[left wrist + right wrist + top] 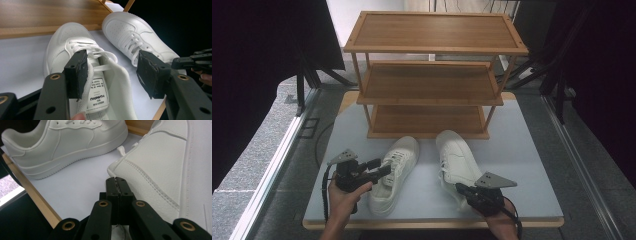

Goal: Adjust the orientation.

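Two white sneakers lie on the white table board (pixel 522 150), toes toward the shelf. My left gripper (pixel 381 168) stands open over the left sneaker (pixel 394 172), level with its laces. In the left gripper view the gripper (pixel 112 75) has its jaws spread above the sneaker's (pixel 72 42) tongue label and loose laces, touching little or nothing. My right gripper (pixel 460 187) is shut beside the heel of the right sneaker (pixel 457 155). In the right gripper view its closed jaws (pixel 117 185) sit just off the sneaker's leather side (pixel 162 165), with nothing visible between them.
A three-tier wooden shelf (pixel 432 85) stands at the back of the board, all its tiers bare. The board's wooden front edge (pixel 32 195) runs close to both hands. Grey floor and a metal rail (pixel 272 170) lie to the left, dark curtains on both sides.
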`<state>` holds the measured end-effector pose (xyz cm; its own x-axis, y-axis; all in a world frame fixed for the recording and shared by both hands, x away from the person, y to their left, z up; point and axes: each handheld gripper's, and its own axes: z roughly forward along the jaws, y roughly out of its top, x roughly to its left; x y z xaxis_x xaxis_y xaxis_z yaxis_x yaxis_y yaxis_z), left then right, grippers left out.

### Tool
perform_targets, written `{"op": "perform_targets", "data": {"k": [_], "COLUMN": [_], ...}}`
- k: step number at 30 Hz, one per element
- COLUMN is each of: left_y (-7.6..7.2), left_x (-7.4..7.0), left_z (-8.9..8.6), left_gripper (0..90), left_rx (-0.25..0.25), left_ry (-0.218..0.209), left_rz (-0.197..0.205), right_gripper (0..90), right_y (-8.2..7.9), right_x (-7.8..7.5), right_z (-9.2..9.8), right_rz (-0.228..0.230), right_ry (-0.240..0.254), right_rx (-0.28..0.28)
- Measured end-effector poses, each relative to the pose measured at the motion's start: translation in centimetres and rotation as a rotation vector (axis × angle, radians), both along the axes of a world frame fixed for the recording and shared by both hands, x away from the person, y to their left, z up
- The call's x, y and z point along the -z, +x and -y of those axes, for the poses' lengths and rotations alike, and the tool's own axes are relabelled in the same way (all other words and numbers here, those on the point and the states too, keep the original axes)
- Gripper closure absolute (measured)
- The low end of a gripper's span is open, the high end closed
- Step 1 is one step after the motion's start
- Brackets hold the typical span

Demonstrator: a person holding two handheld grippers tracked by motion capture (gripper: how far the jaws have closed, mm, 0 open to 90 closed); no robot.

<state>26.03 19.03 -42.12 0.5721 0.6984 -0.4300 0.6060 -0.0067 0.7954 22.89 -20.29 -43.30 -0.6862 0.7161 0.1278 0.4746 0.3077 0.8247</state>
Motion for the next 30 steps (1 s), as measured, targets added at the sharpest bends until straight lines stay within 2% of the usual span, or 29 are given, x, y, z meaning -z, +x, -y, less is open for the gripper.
{"op": "perform_targets", "data": {"k": [3,6,9,11,14,16,18,20,21,22,24,25,26,28,29,30], "left_y": [0.0,0.0,0.0,0.0,0.0,0.0,0.0,0.1,0.1,0.1,0.1,0.1,0.1,0.1,0.1,0.1], "left_x": [0.0,0.1,0.1,0.2,0.2,0.3,0.3,0.4,0.4,0.4,0.5,0.5,0.5,0.5,0.5,0.5], "left_z": [-0.1,-0.1,0.0,0.0,0.1,0.1,0.1,0.1,0.1,0.1,0.1,0.1,0.1,0.0,0.0,0.0], "left_gripper": [42.1,42.1,42.1,42.1,42.0,42.0,42.0,42.0,41.9,41.9,41.9,41.9,42.0,42.0,42.0,42.0], "left_rx": [-0.002,-0.006,-0.007,-0.008,-0.011,-0.012,-0.013,-0.013,-0.014,-0.014,-0.015,-0.015,-0.017,-0.017,-0.017,-0.018], "left_ry": [-0.001,-0.002,-0.002,-0.002,-0.005,-0.009,-0.012,-0.013,-0.014,-0.014,-0.018,-0.018,-0.018,-0.021,-0.021,-0.019], "left_rz": [-0.001,-0.002,-0.002,-0.002,-0.004,-0.006,-0.007,-0.004,-0.005,-0.005,-0.006,-0.006,-0.006,-0.007,-0.007,-0.009], "right_gripper": [89.2,89.2,89.2,89.2,89.2,86.4,86.1,84.5,84.1,84.0,83.0,83.0,82.9,81.0,81.0,81.0], "right_y": [0.1,0.3,0.5,0.9,1.2,1.7,2.1,2.5,2.9,3.0,3.0,3.0,3.0,2.7,2.7,2.3], "right_x": [-0.2,-0.4,-0.6,-0.5,-0.3,0.2,0.4,0.8,1.4,1.5,1.6,1.6,1.5,1.0,1.0,0.6], "right_z": [0.6,1.4,2.5,3.7,4.5,5.4,6.6,7.9,9.6,10.0,10.0,10.0,9.7,8.7,8.7,8.4], "right_rz": [0.008,0.027,0.044,0.060,0.052,0.057,0.030,0.025,-0.012,-0.027,-0.032,-0.032,-0.025,0.015,0.015,0.035], "right_ry": [0.014,0.016,0.033,0.065,0.065,0.087,0.125,0.127,0.183,0.219,0.230,0.230,0.209,0.144,0.144,0.141], "right_rx": [0.012,0.049,0.098,0.150,0.183,0.240,0.267,0.323,0.363,0.353,0.342,0.342,0.335,0.337,0.337,0.337]}}
